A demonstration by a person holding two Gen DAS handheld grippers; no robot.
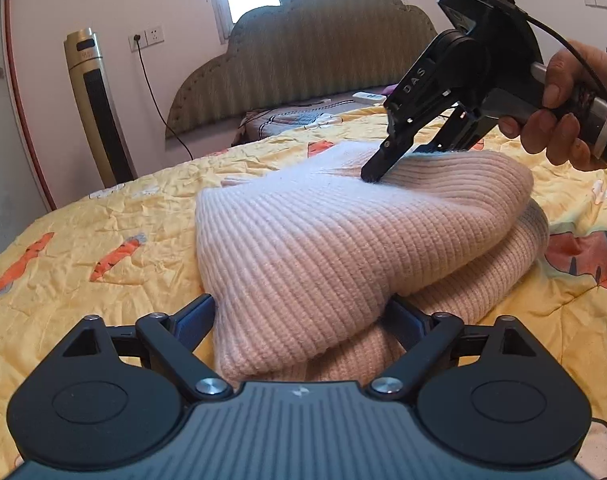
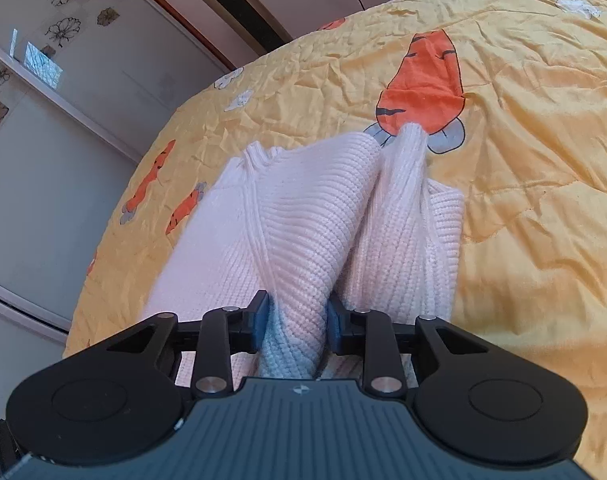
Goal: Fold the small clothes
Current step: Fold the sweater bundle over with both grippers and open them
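A pale pink ribbed knit sweater (image 1: 343,240) lies partly folded on the yellow carrot-print quilt (image 1: 83,248). My left gripper (image 1: 303,320) is at its near edge, with a thick fold of the knit between the jaws. My right gripper (image 1: 407,160) holds the far edge of the same fold, lifted off the lower layer. In the right wrist view the sweater (image 2: 303,220) hangs from my right gripper (image 2: 297,316), shut on a bunched fold. The fingertips of both are partly hidden by fabric.
The quilt (image 2: 523,160) covers the bed. A padded headboard (image 1: 315,52) and a pillow (image 1: 287,120) stand at the far end. A gold tower fan (image 1: 99,108) stands at the left by the wall. Wardrobe doors (image 2: 43,120) lie beyond the bed edge.
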